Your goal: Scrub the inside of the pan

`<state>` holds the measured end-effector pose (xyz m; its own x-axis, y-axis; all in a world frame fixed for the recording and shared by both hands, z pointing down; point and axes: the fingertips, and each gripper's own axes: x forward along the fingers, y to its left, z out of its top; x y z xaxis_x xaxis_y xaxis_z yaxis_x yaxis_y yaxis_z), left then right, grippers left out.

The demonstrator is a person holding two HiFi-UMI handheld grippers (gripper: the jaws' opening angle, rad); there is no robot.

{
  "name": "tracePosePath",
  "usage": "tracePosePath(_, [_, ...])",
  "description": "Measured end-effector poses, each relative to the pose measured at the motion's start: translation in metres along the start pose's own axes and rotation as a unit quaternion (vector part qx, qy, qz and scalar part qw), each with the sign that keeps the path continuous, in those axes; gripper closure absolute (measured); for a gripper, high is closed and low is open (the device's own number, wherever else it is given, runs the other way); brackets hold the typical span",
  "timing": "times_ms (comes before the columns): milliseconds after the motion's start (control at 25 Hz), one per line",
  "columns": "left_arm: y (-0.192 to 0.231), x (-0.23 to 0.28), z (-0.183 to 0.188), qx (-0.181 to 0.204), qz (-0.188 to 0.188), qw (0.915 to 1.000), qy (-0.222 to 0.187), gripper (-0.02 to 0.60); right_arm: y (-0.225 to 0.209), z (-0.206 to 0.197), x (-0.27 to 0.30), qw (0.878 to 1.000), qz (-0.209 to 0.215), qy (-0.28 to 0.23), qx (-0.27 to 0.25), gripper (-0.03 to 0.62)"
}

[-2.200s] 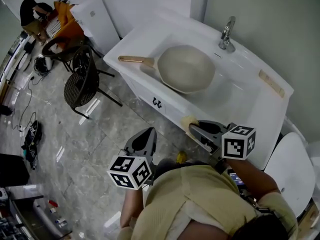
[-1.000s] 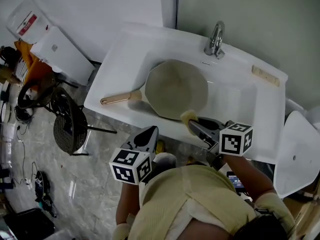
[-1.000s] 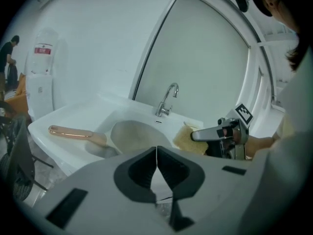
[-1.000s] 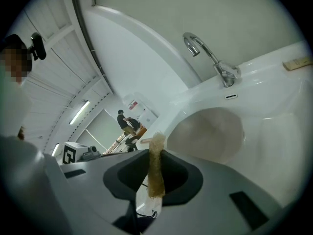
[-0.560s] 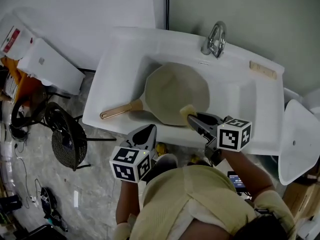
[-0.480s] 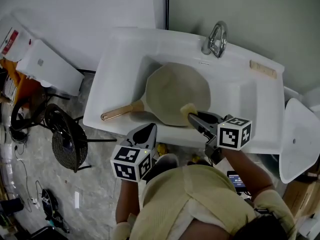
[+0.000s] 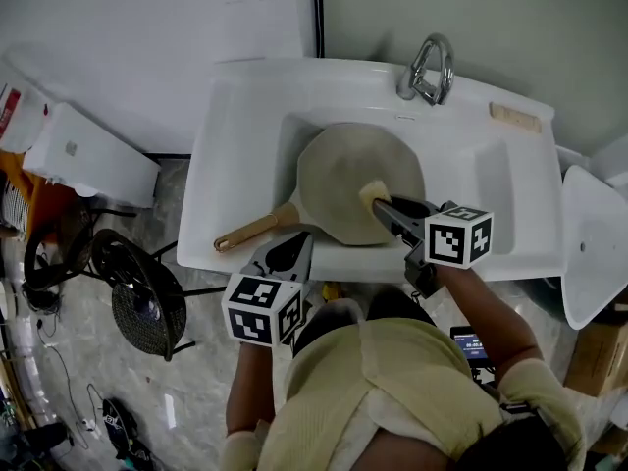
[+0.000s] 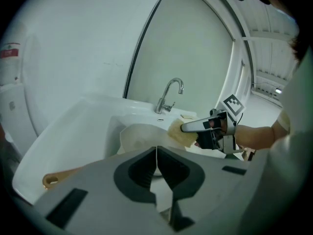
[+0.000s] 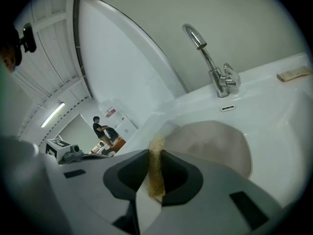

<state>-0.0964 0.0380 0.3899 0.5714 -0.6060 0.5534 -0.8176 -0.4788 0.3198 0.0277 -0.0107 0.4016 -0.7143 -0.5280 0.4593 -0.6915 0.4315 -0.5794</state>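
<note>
The right gripper clamped a sponge over the pan; the left gripper, closed and empty, was near the pan's handle.

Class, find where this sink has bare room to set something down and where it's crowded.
Free: basin floor between pan and right wall; sink's left ledge. Crowded: basin's middle, where right claw holds sponge over pan.

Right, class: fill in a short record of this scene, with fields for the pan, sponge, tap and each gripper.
pan: lies in the sink, its handle pointing front-left over the rim
sponge: yellow, above the pan's inside; contact unclear
tap: behind the pan
right gripper: shut on the sponge
left gripper: shut, empty, at the sink's front edge
</note>
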Motion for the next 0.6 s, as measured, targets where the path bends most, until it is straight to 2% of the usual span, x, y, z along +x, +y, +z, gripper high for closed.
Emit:
tracePosePath(160, [0.013, 0.004, 0.002, 0.003, -0.001, 1.0, 0.003, 0.521, -0.003, 0.007, 0.007, 1.0, -0.013, -0.003, -0.006, 0.514])
tracePosePath(320, [0.014, 0.013, 0.0, 0.025, -0.003, 0.9994, 0.023, 0.521, -0.014, 0.018, 0.015, 1.0, -0.025, -0.013, -0.006, 0.514])
tracePosePath(600, [0.021, 0.024, 0.004, 0.07, 0.026, 0.9964, 0.039, 0.522, -0.027, 0.034, 0.035, 1.0, -0.007, -0.026, 0.009, 0.514])
